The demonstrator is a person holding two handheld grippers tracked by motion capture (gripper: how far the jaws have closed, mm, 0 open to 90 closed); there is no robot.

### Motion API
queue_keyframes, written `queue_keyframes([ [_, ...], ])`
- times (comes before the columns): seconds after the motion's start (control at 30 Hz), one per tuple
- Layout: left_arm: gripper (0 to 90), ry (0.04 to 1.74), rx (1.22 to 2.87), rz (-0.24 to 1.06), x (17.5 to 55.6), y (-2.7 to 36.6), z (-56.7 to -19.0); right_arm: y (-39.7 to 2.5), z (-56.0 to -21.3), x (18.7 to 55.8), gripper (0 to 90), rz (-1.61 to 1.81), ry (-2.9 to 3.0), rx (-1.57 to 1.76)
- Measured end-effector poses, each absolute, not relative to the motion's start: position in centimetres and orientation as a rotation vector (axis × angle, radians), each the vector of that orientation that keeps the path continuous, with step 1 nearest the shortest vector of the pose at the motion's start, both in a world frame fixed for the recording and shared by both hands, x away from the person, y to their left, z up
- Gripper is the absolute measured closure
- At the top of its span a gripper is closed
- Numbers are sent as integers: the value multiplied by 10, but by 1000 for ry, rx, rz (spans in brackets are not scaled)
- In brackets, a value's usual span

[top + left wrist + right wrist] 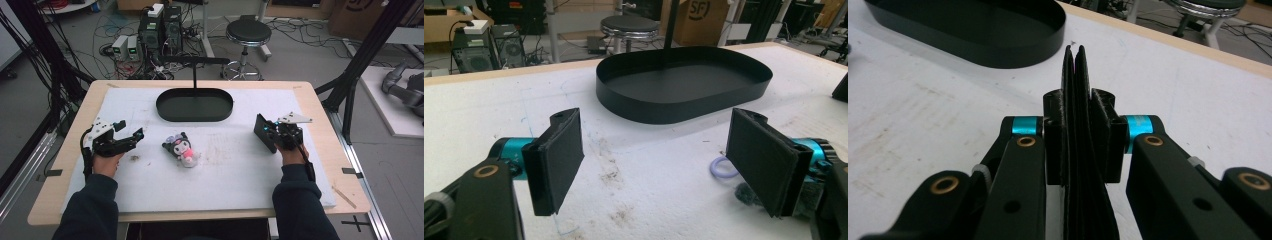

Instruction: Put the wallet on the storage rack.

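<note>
Left gripper point(129, 131) jaws held wide apart, empty; right gripper point(265, 132) jaws pressed together, nothing between. Plush toy point(182, 149) lies untouched mid-worktop, between both grippers. Black tray point(195, 105) near far edge is empty. Pickup judged not yet begun.

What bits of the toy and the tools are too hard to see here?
- Toy: small in the high view, so its face and what it lies on stay unclear. In the left gripper view the jaw pad hides all but a lilac loop.
- Right tool: its pads meet, and whether the pink sliver between them is something held is too small to tell.
- Left tool: its base is cut off by the bottom edge.
</note>
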State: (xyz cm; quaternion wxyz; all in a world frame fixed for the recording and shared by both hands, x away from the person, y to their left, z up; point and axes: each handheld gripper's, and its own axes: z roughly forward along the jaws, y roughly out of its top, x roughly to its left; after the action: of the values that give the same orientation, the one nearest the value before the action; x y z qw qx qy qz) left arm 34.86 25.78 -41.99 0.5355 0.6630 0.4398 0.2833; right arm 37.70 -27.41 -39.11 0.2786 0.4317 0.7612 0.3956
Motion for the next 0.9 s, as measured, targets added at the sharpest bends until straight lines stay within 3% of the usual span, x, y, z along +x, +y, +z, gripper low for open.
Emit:
queue_keyframes([
  [0.53,237,1037,1586,680,349,256,-421,-203,-347,422,782,1164,2068,986],
  [0.9,237,1034,1591,681,350,256,-421,-157,-341,468,782,1210,2087,925],
])
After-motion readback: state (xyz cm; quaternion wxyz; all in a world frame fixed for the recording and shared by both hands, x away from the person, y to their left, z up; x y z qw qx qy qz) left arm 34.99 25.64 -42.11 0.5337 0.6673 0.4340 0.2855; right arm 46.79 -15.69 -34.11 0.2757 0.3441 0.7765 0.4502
